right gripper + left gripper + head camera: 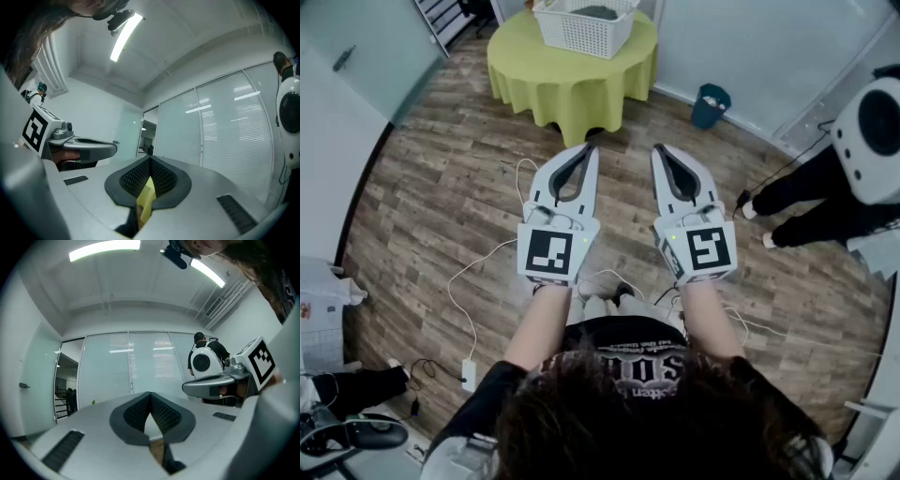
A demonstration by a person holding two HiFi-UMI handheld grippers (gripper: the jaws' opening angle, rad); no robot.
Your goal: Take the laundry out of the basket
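The left claw (587, 150) and right claw (662, 150) are both pinched together, empty, and point side by side at the round bench (572, 84), probably readied for the approach. The laundry (598, 12) lies untouched in the white basket (581, 36) toward the bench's far edge, well apart from both.

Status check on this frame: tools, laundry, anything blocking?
Shut, empty: left tool, right tool. Untouched: laundry in basket on table ahead. Between: bare floor; person off right.

Round table (572, 84), yellow-green cloth, far centre; teal bin (711, 105) right of it; white cables (487, 253) across wood floor (441, 187); bystander (825, 202) right.
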